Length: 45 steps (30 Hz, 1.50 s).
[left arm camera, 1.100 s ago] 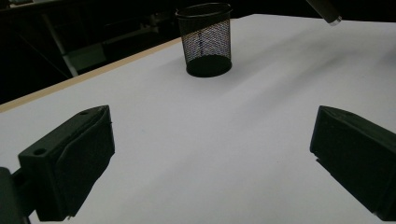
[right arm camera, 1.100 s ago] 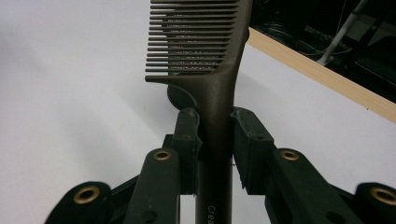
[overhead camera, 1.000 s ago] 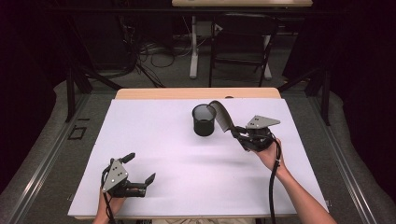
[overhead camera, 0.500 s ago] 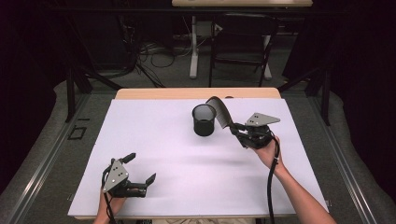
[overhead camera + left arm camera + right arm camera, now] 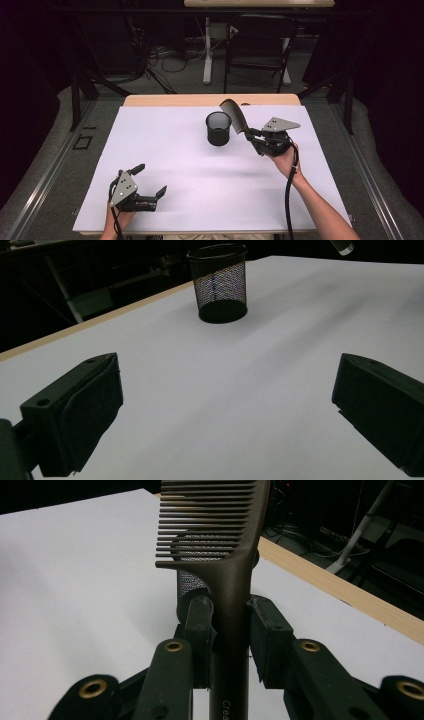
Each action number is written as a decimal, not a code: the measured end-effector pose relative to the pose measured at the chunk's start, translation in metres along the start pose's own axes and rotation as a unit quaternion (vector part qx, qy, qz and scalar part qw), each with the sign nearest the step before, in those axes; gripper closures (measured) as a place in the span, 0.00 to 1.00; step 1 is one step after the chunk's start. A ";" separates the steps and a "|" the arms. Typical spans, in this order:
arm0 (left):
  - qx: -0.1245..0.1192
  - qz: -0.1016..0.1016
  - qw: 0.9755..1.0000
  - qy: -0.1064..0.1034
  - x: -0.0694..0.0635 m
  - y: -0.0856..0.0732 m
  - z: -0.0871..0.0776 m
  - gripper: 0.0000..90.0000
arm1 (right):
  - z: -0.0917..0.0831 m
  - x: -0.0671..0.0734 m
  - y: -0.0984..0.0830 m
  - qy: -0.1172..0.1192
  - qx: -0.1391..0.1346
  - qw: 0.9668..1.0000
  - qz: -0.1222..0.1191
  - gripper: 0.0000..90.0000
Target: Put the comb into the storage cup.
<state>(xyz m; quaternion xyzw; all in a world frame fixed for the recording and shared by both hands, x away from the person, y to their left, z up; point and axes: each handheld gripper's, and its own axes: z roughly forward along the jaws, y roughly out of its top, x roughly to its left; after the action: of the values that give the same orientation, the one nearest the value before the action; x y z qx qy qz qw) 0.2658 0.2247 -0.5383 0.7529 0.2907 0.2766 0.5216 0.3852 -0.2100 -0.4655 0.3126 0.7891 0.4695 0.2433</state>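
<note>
The right tongs (image 5: 248, 133) are clamping a brown comb (image 5: 234, 114) by its handle, both pads pressing flat against the shaft — that much is plain in the right gripper view, where the comb (image 5: 227, 570) is standing up between the two black pads (image 5: 200, 625). Holding it low on the handle is leaving the whole toothed end free, which looks to me like the sensible way to carry it if the handle or the head is meant to go down into the black mesh cup (image 5: 218, 128). The comb is hanging in the air just beside the cup's rim, on the side of the person's right hand (image 5: 282, 159), tilted up and leaning toward the cup rather than resting on anything.

The left tongs (image 5: 150, 181) are sitting low near the front edge of the table (image 5: 165, 150), jaws spread wide with nothing between them — parked out of the way, I would guess, while the other hand is working. From there the cup (image 5: 218, 282) is showing well apart across the white table.

The comb itself is a dull brown, wide-toothed, with the teeth running along one edge of a broad head and a slim straight handle carrying some pale lettering, too cropped to read. It looks stiff and light.
</note>
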 end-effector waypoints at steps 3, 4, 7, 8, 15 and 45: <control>0.000 0.000 1.000 0.000 0.000 0.000 0.000 0.00 | 0.001 0.000 0.003 0.000 -0.003 1.000 -0.001 0.81; -0.001 0.000 1.000 0.000 0.000 0.000 0.000 0.00 | 0.002 0.000 0.004 -0.001 -0.004 1.000 0.000 0.81; -0.001 0.000 1.000 -0.001 0.000 0.000 0.000 0.00 | 0.003 -0.001 0.006 -0.001 -0.005 1.000 0.001 0.81; -0.001 0.000 1.000 -0.001 0.000 0.000 0.000 0.00 | 0.004 -0.001 0.006 -0.001 -0.005 1.000 0.000 0.81; -0.002 -0.001 1.000 0.000 0.000 0.000 0.000 0.00 | 0.008 -0.003 0.011 0.001 -0.008 1.000 0.003 0.81; -0.002 -0.002 1.000 -0.001 0.000 0.000 0.002 0.00 | 0.024 -0.002 0.032 0.009 -0.025 1.000 0.008 0.81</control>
<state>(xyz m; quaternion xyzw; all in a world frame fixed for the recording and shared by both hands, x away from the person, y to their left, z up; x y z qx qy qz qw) 0.2670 0.2236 -0.5387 0.7515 0.2911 0.2750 0.5243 0.4116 -0.1860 -0.4473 0.3084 0.7766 0.4939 0.2404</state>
